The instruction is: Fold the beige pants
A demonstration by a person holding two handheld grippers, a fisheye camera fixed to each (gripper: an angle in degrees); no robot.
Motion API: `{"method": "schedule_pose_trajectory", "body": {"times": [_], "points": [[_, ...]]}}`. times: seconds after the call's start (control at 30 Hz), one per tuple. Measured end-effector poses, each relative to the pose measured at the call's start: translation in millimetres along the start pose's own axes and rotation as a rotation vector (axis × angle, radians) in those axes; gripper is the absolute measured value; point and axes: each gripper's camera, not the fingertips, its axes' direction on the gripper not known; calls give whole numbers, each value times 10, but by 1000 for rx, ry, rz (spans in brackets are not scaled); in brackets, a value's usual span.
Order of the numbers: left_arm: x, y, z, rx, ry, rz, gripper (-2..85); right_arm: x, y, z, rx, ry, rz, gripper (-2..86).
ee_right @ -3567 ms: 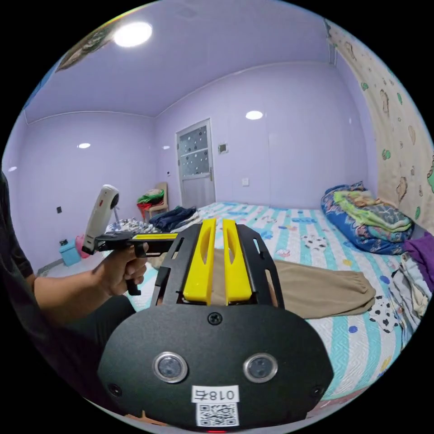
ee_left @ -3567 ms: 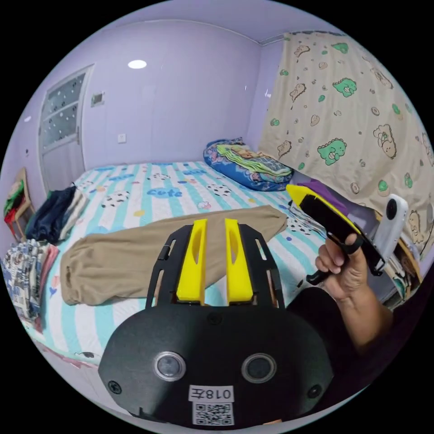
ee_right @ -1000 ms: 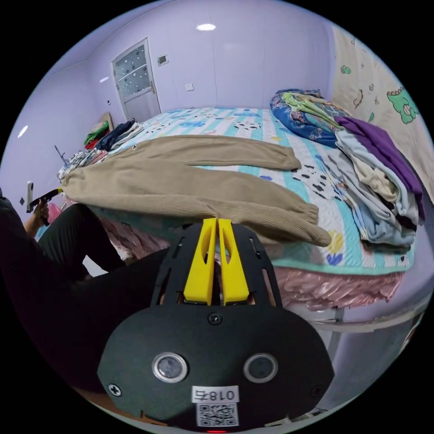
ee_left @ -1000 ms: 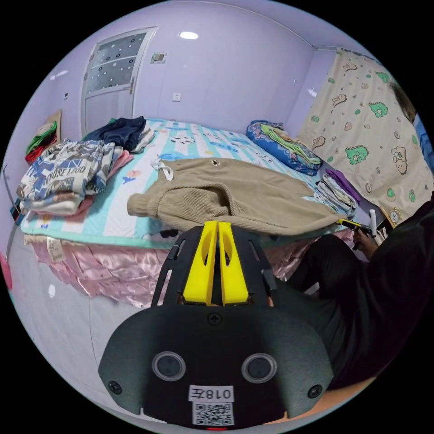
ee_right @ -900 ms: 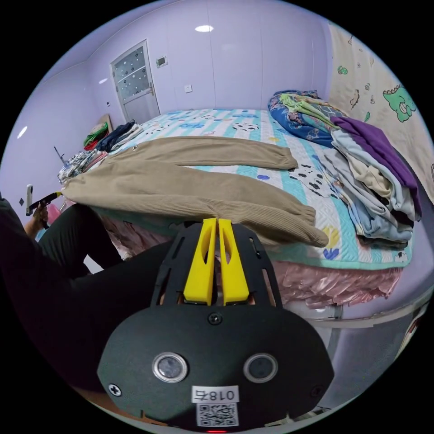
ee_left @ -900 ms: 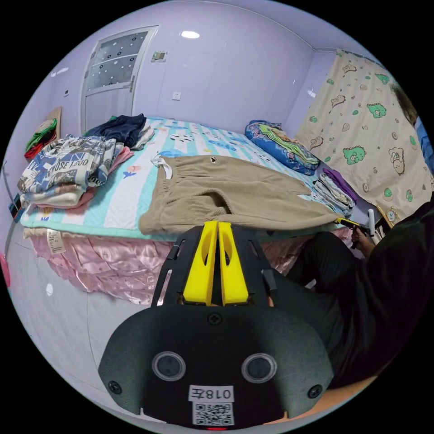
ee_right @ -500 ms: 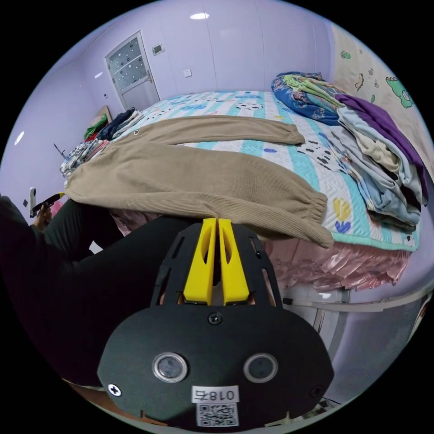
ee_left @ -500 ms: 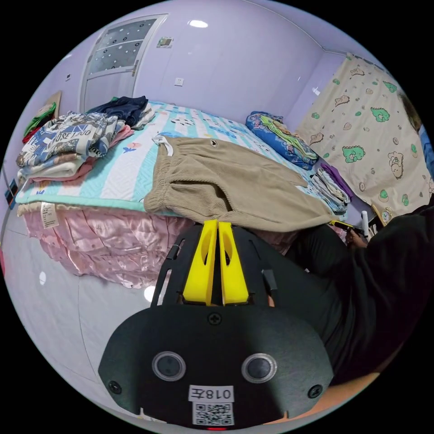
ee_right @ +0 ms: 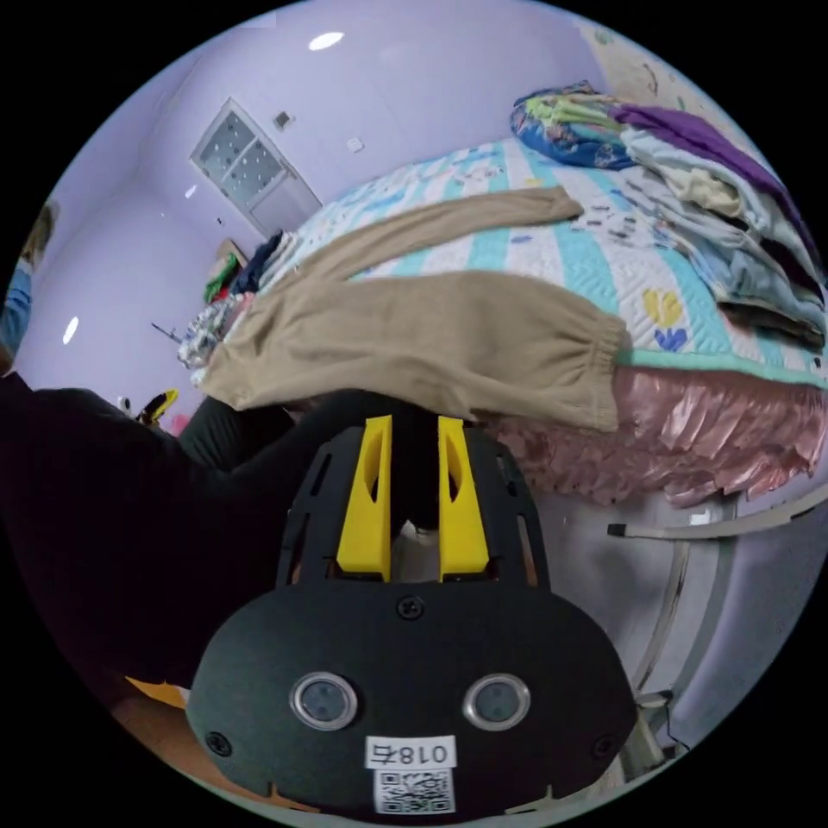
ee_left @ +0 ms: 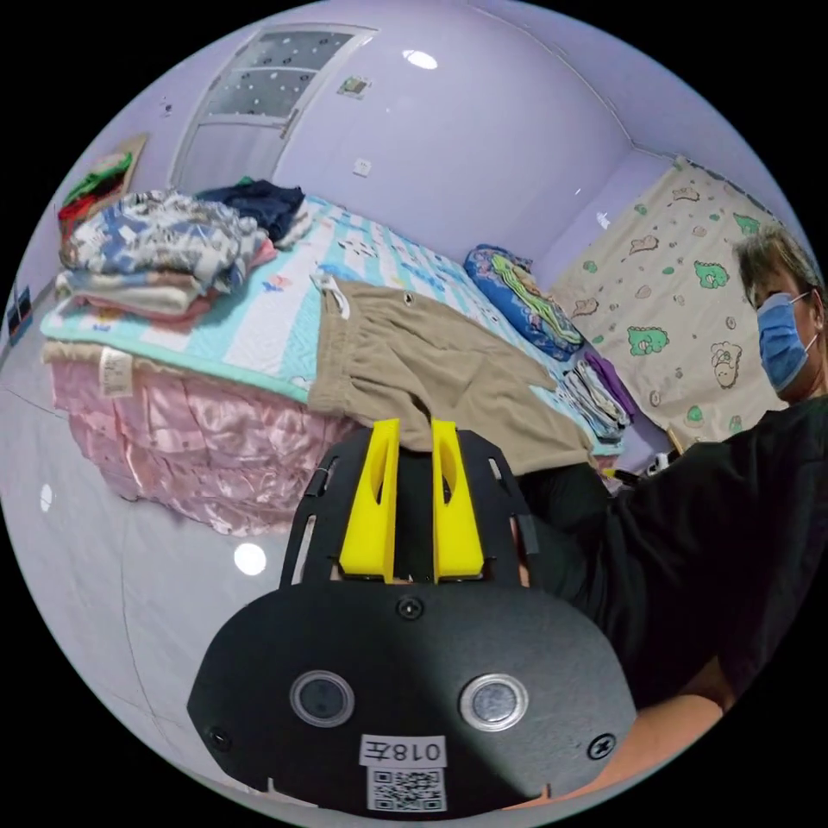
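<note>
The beige pants (ee_left: 405, 362) lie spread on the striped bed (ee_left: 259, 319), waistband toward the bed's near edge. My left gripper (ee_left: 408, 427) hangs open just below that edge, off the cloth. In the right gripper view the pants (ee_right: 414, 341) stretch along the edge. One leg's cuff (ee_right: 604, 371) droops over the pink bed skirt (ee_right: 655, 448), and the other leg (ee_right: 448, 220) lies farther back. My right gripper (ee_right: 414, 423) is open beneath the near leg, with nothing between its jaws. The left gripper (ee_right: 159, 404) shows small at the far left.
Folded clothes piles (ee_left: 164, 250) (ee_right: 733, 224) sit at both ends of the bed, and a blue quilt (ee_left: 517, 297) lies near the curtain (ee_left: 690, 302). A person in black (ee_left: 707, 535) sits between the grippers, by the bed. A metal frame (ee_right: 690, 526) juts out below the skirt.
Both grippers were shut at the pants' near edge and drew it toward the bedside. Both have now opened, let go and dropped back below the edge.
</note>
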Motion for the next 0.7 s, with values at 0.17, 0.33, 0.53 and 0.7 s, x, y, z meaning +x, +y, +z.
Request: {"method": "schedule_pose_trajectory", "body": {"times": [0.17, 0.33, 0.53, 0.7], "points": [[89, -976, 266, 103, -40, 76, 91, -18, -696, -37, 144, 45, -50, 96], [63, -2017, 1090, 66, -115, 115, 134, 15, -1669, 484, 162, 109, -86, 111], [-105, -3000, 2115, -54, -197, 38, 183, 373, -2801, 1145, 194, 224, -12, 123], [-162, -3409, 2684, -141, -296, 22, 208, 926, -3525, 1746, 95, 330, 58, 142]]}}
